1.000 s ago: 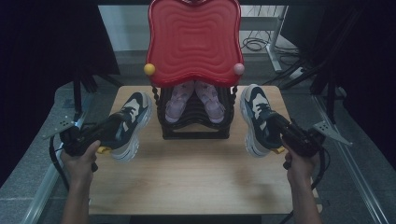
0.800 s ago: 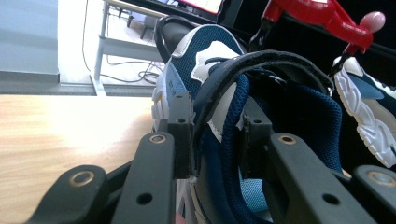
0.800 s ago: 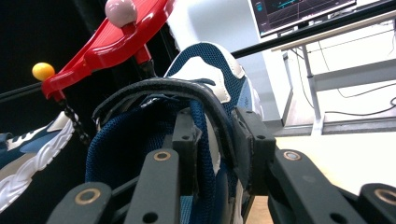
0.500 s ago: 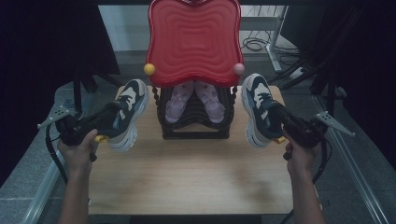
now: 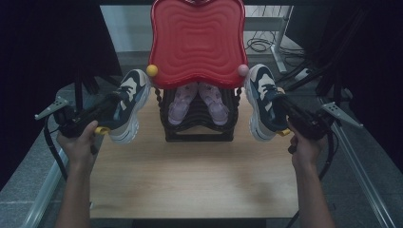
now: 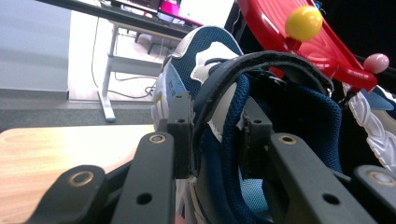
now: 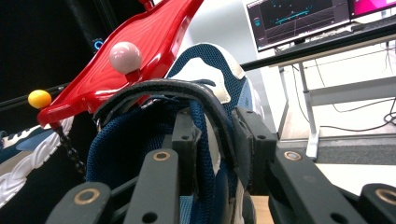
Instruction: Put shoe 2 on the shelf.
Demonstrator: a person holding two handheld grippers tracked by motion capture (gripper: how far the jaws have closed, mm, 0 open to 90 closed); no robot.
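With the left gripper pinching the heel collar of one navy-and-white mesh sneaker left of the black wire shoe rack and the right gripper pinching its twin sneaker right of it, keep both grips firm and level while carrying them under the rack's red wavy plastic top.

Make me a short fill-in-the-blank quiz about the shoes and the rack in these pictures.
1. Each hand-held gripper, left and right, is shut on a navy and white ____.
2. The rack's wavy top panel is coloured ____.
3. The knob at the panel's left corner is ____.
4. The pair of shoes inside the rack is ____.

Missing words: sneaker; red; yellow; pink
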